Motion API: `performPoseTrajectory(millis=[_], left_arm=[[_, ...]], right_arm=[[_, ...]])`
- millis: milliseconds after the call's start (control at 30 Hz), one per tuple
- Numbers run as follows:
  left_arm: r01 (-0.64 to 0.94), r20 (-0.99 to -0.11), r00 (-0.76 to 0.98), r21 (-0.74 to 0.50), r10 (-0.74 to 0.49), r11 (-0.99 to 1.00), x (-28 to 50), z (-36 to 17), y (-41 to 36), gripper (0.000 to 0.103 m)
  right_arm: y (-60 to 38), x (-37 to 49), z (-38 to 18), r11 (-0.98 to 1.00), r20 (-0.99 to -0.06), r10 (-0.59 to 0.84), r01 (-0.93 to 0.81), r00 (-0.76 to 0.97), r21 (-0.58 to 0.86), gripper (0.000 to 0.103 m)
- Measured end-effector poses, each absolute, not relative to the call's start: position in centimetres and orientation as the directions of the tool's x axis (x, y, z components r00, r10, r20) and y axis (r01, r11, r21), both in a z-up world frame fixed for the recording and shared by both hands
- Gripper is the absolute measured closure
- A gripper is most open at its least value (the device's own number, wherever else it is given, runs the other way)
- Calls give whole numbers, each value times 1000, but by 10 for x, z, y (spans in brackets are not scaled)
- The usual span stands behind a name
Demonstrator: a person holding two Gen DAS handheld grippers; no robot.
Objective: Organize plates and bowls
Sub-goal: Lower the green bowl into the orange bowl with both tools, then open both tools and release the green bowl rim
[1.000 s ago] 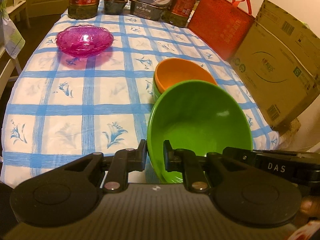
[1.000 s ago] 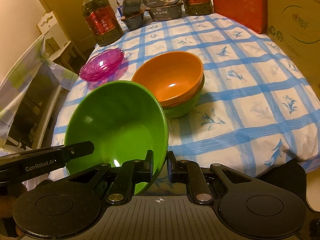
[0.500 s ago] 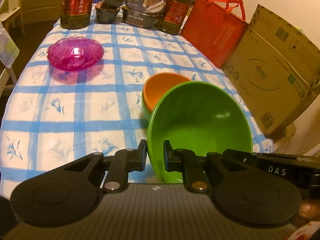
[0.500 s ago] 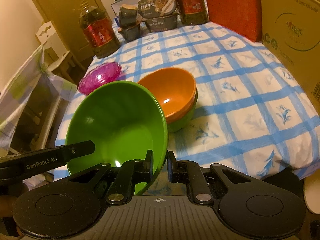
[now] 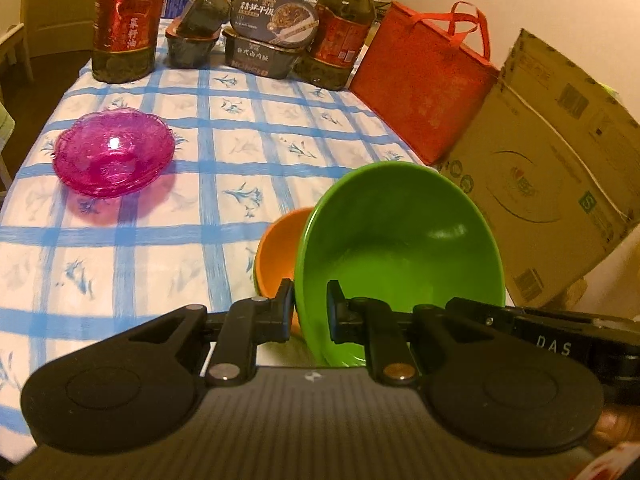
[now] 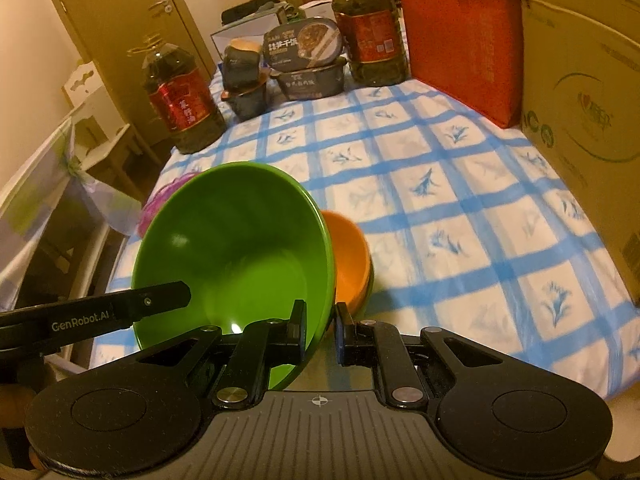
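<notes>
A large green bowl (image 5: 400, 256) hangs tilted above the table, held by both grippers. My left gripper (image 5: 310, 308) is shut on its left rim, and my right gripper (image 6: 320, 330) is shut on its right rim (image 6: 320, 280). Just behind and below the green bowl (image 6: 236, 252) sits an orange bowl (image 5: 278, 256) nested in another green one; the orange bowl (image 6: 348, 256) is half hidden. A pink glass bowl (image 5: 114, 152) rests on the table at the left, and only its edge (image 6: 168, 196) shows in the right wrist view.
The table (image 5: 132, 248) wears a blue-checked cloth. Two oil bottles (image 5: 126, 20) and stacked food boxes (image 5: 268, 36) line the far edge. A red bag (image 5: 420, 88) and a cardboard box (image 5: 552, 172) stand along the right side.
Both grippers have carried the green bowl up and forward over the orange bowl, which is now more hidden behind it. The far bottles and boxes look nearer.
</notes>
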State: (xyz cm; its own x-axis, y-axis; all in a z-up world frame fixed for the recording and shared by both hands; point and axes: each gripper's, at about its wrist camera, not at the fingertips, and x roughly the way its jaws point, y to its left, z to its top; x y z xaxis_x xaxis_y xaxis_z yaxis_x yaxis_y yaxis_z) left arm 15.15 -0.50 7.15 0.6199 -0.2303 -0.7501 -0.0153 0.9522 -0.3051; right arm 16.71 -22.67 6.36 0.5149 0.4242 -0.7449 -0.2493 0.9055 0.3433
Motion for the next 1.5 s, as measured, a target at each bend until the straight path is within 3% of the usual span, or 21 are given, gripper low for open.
performPoseTrajectory(millis=[367,1100,1267,1300,1400,1433,1500], left_arm=[[-53,-804,558,-281,-205,958,200,32,-6,89],[-70,-824,527,-288,-209,955,207,10,-4,89],[-74,-811,546,-296,-210,952,207,11,-1,87],[-74,-809,549,-298,-210,952,206,12,-1,86],[-74,-798,566,-300,-207,951,204,16,0,77],[-78,-797,572,-286,-192,955,203,18,0,70],[-82,-794,579,-282,-184,956,201,19,2,68]], right_arm=[[-219,227,25,913,-799,405,-232,443,335,90],[-212,236,6,924,-826,373,-252,423,289,89],[-219,236,6,915,-806,400,-248,436,319,83],[-220,235,6,916,-805,398,-245,441,319,78],[-226,232,6,912,-795,409,-228,448,341,64],[-228,231,7,911,-792,411,-223,452,346,64],[-231,229,8,909,-785,416,-214,459,357,63]])
